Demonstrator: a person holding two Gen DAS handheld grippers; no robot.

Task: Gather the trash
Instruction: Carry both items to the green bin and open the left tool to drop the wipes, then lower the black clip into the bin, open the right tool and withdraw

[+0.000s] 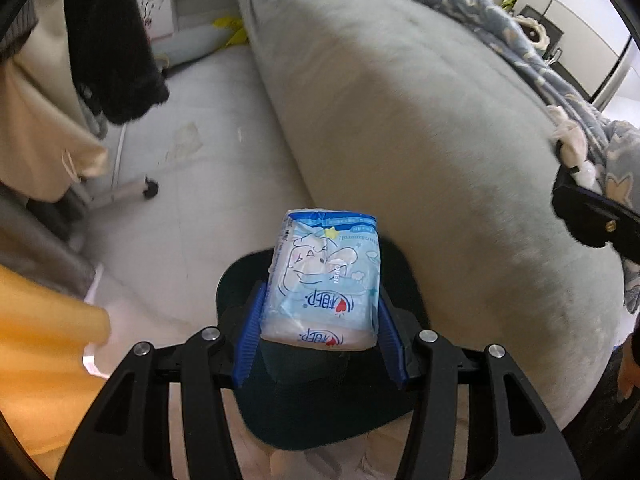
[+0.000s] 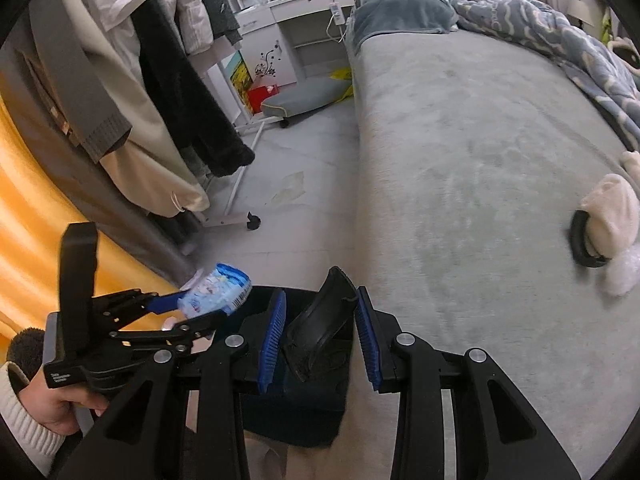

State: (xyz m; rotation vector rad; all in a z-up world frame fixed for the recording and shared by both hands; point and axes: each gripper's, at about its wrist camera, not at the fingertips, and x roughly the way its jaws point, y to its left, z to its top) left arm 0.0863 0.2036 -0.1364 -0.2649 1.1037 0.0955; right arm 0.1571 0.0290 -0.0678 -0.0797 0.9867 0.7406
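Note:
My left gripper (image 1: 320,312) is shut on a blue and white tissue pack (image 1: 322,276), held over the mouth of a black trash bin (image 1: 320,400) beside the bed. In the right wrist view the left gripper (image 2: 208,300) and its pack (image 2: 216,290) show at lower left. My right gripper (image 2: 320,320) is shut on the black bin rim or liner (image 2: 320,320) and holds it up. The right gripper also shows at the right edge of the left wrist view (image 1: 592,216).
A grey bed (image 2: 460,160) fills the right side, with a blue patterned blanket (image 2: 560,40), a cream plush item (image 2: 612,208) and a black ring (image 2: 580,240) on it. A clothes rack with hanging garments (image 2: 160,80) stands left. Yellow curtain (image 2: 24,220) at far left.

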